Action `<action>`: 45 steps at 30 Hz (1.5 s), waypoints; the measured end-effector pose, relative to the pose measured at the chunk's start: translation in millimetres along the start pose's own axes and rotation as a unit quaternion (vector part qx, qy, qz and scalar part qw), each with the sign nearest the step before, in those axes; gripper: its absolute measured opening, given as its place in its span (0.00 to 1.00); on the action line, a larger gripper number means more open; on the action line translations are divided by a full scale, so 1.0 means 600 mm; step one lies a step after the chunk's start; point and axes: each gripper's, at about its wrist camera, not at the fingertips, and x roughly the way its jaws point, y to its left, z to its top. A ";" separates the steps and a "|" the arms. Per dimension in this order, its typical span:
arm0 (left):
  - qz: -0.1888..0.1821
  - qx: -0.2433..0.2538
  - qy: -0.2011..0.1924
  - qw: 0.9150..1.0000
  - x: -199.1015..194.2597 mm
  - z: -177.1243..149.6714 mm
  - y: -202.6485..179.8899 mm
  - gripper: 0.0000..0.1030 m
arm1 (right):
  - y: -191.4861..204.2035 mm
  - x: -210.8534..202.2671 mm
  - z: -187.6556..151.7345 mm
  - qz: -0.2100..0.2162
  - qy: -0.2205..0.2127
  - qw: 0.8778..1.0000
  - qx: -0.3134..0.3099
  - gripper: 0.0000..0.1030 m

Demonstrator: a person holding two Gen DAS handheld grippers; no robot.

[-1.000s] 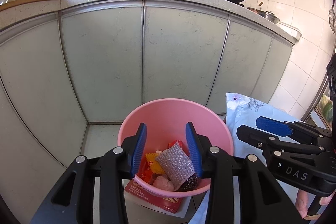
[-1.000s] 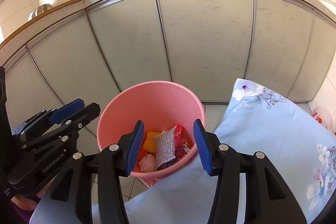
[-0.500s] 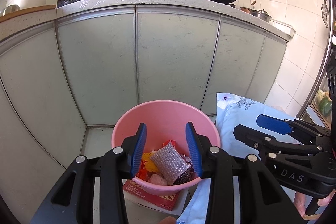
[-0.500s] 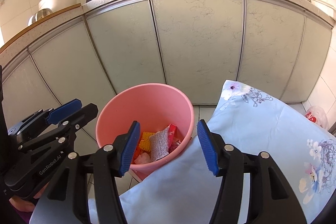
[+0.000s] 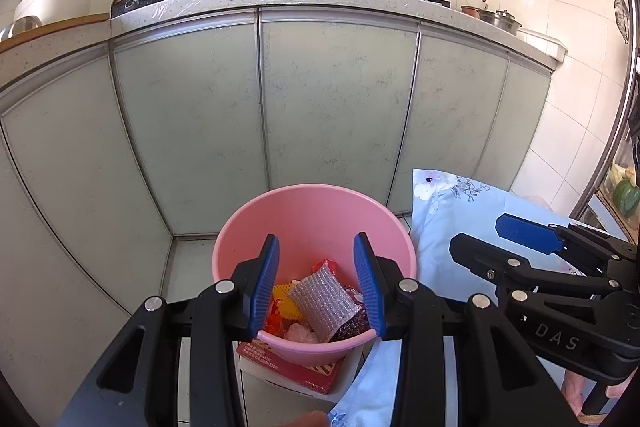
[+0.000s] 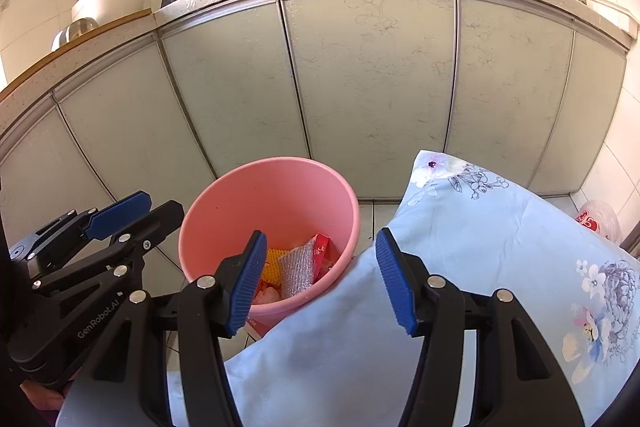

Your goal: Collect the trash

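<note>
The pink bin (image 5: 316, 223) sits on the floor by the cupboards, just left of a blue flowery cloth (image 6: 480, 247), and the trash (image 5: 324, 299) lies inside it: a silver bubble bag, a yellow net and red wrappers. The left hand-held gripper (image 5: 316, 283) hangs above the bin with its jaws apart and nothing between them. The right hand-held gripper (image 6: 322, 281) has just been opening its jaws, and they are apart and empty over the bin's edge and the cloth.
</note>
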 end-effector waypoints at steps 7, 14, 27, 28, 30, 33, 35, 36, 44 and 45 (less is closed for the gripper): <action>-0.002 0.001 0.005 1.000 0.003 0.001 -0.008 0.37 | -0.011 -0.004 -0.005 -0.002 0.002 1.000 0.007 0.56; -0.002 0.002 0.009 1.000 0.003 0.003 -0.015 0.37 | -0.020 -0.020 -0.008 -0.012 -0.010 1.000 0.008 0.56; -0.006 0.006 0.009 1.000 -0.011 -0.003 -0.040 0.37 | -0.043 -0.054 -0.019 -0.029 -0.023 0.999 0.024 0.56; -0.006 0.006 0.009 1.000 -0.011 -0.003 -0.041 0.37 | -0.044 -0.057 -0.021 -0.029 -0.023 0.999 0.024 0.56; -0.007 0.007 0.009 1.000 -0.011 -0.002 -0.041 0.37 | -0.046 -0.061 -0.024 -0.030 -0.024 0.999 0.023 0.56; -0.007 0.009 0.009 1.000 -0.018 -0.004 -0.049 0.37 | -0.047 -0.069 -0.026 -0.031 -0.029 0.999 0.025 0.56; -0.008 0.010 0.008 1.000 -0.020 -0.004 -0.053 0.37 | -0.047 -0.075 -0.026 -0.032 -0.031 0.999 0.025 0.56; -0.008 0.010 0.008 1.000 -0.024 -0.005 -0.057 0.37 | -0.048 -0.077 -0.027 -0.034 -0.033 0.999 0.026 0.56; -0.014 0.013 0.003 1.000 -0.047 -0.011 -0.076 0.37 | -0.054 -0.106 -0.037 -0.046 -0.043 0.998 0.027 0.56; -0.014 0.013 0.003 1.000 -0.050 -0.012 -0.078 0.37 | -0.054 -0.109 -0.039 -0.046 -0.044 0.998 0.027 0.56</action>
